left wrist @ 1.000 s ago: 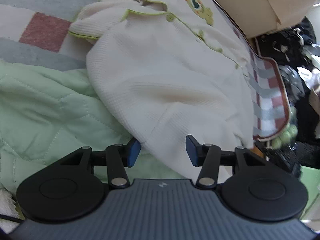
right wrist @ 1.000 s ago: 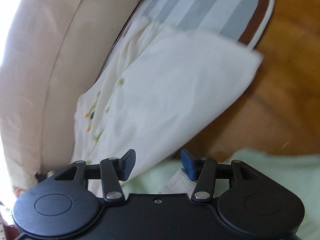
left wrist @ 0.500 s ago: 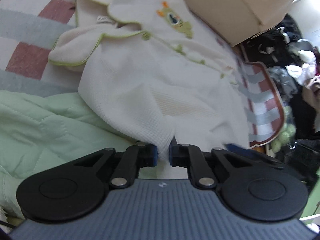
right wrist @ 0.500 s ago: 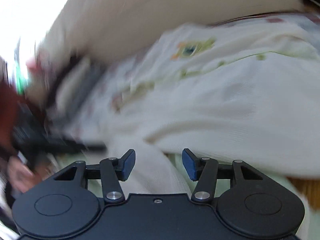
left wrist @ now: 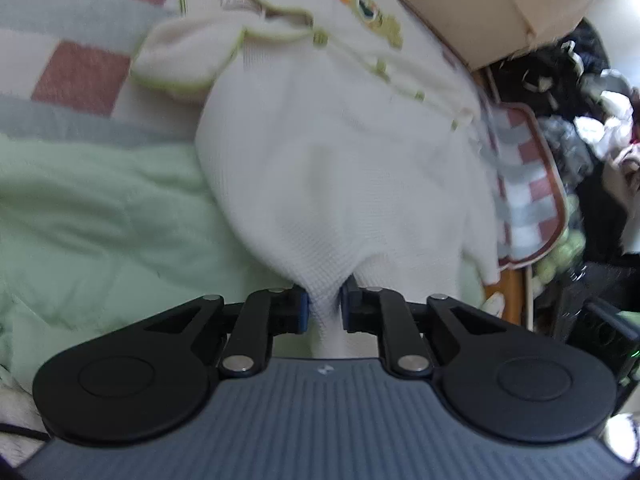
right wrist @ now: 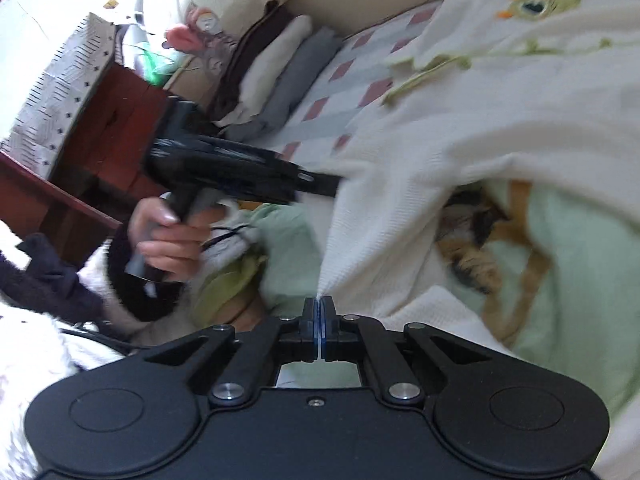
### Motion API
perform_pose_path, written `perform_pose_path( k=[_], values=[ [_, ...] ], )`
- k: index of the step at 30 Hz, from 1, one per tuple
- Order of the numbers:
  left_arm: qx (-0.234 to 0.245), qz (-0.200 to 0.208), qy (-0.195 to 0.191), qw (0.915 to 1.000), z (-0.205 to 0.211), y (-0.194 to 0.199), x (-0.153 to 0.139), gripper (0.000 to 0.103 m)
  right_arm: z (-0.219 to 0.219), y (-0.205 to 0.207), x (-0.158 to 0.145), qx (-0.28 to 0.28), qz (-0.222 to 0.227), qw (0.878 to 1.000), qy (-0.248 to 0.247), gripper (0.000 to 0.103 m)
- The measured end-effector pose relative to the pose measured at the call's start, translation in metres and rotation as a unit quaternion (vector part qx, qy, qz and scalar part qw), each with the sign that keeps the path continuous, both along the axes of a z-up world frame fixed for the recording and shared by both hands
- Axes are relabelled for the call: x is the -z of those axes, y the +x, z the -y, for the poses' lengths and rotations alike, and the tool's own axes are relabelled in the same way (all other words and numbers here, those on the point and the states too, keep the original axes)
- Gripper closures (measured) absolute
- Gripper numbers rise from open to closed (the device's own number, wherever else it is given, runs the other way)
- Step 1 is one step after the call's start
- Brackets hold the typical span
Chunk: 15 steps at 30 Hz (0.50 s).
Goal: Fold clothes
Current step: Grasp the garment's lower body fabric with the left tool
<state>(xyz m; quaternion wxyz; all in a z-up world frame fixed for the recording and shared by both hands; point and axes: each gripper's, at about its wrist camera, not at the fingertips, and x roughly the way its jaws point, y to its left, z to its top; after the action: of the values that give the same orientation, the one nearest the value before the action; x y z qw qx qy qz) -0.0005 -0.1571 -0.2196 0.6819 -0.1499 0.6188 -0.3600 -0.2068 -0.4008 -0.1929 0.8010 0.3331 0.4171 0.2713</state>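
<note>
Where both claws pinch the garment (left wrist: pixel 340 168), its hem hides.

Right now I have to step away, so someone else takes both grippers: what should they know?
Left gripper: shut on the hem of the cream baby garment.
Right gripper: shut on another edge of the same garment.
The garment lies partly on the checked blanket, its lower part over the green quilt, embroidered front up.
Done: both edges gripped.
Left: the fold itself; no fold shows yet.

beige padded headboard (left wrist: pixel 492 4) | red-brown wooden nightstand (right wrist: pixel 96 148) | bright daylight upper left | dark cluttered pile (left wrist: pixel 592 128) beside bed
</note>
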Motion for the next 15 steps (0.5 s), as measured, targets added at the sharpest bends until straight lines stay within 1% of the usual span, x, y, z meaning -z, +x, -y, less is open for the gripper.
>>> perform_pose_path(
  k=[2,3,4,5,6,7,8,9,10,11,12,13,14,15],
  values=[
    [0.008,-0.027,-0.01,0.9996,0.004,-0.004,0.009,0.059,-0.007,0.001,0.0,-0.028,0.005,0.999,0.036,0.1],
    [0.011,-0.04,-0.016,0.999,0.006,-0.005,0.013,0.055,-0.013,0.002,0.0,-0.04,0.004,0.999,0.03,0.1],
    [0.012,-0.046,-0.019,0.9987,0.008,-0.006,0.015,0.052,-0.019,0.005,0.0,-0.049,0.001,0.999,0.012,0.1],
    [0.013,-0.051,-0.023,0.9984,0.01,-0.007,0.017,0.052,-0.023,0.006,0.001,-0.047,-0.005,0.999,-0.011,0.1],
    [0.011,-0.049,-0.021,0.9985,0.011,-0.006,0.017,0.052,-0.024,0.007,0.003,-0.038,-0.013,0.999,-0.036,0.1],
    [0.01,-0.048,-0.019,0.9986,0.012,-0.006,0.017,0.052,-0.021,0.007,0.004,-0.021,-0.013,0.999,-0.044,0.1],
    [0.003,-0.045,-0.021,0.9988,0.011,-0.004,0.016,0.05,-0.011,0.006,0.005,0.006,-0.008,0.999,-0.031,0.095],
    [-0.009,-0.046,-0.022,0.9987,0.009,-0.001,0.015,0.047,0.004,0.002,0.004,0.047,-0.003,0.999,-0.008,0.093],
    [-0.02,-0.047,-0.023,0.9984,0.007,0.003,0.014,0.039,0.022,-0.008,0.002,0.096,0.007,0.995,0.016,0.091],
    [-0.033,-0.051,-0.029,0.9977,0.002,0.007,0.015,0.035,0.039,-0.02,0.001,0.147,0.018,0.988,0.039,0.082],
    [-0.035,-0.051,-0.041,0.9972,0.001,0.009,0.014,0.035,0.057,-0.033,0.0,0.197,0.029,0.978,0.063,0.065],
    [-0.037,-0.051,-0.053,0.9966,0.0,0.011,0.014,0.04,0.072,-0.046,0.0,0.248,0.032,0.966,0.06,0.06],
    [-0.027,-0.038,-0.059,0.9972,0.002,0.012,0.011,0.052,0.085,-0.059,0.001,0.299,0.029,0.953,0.042,0.06],
    [-0.016,-0.024,-0.065,0.9975,0.004,0.013,0.009,0.059,0.096,-0.072,0.0,0.347,0.018,0.938,-0.001,0.059]
  ],
)
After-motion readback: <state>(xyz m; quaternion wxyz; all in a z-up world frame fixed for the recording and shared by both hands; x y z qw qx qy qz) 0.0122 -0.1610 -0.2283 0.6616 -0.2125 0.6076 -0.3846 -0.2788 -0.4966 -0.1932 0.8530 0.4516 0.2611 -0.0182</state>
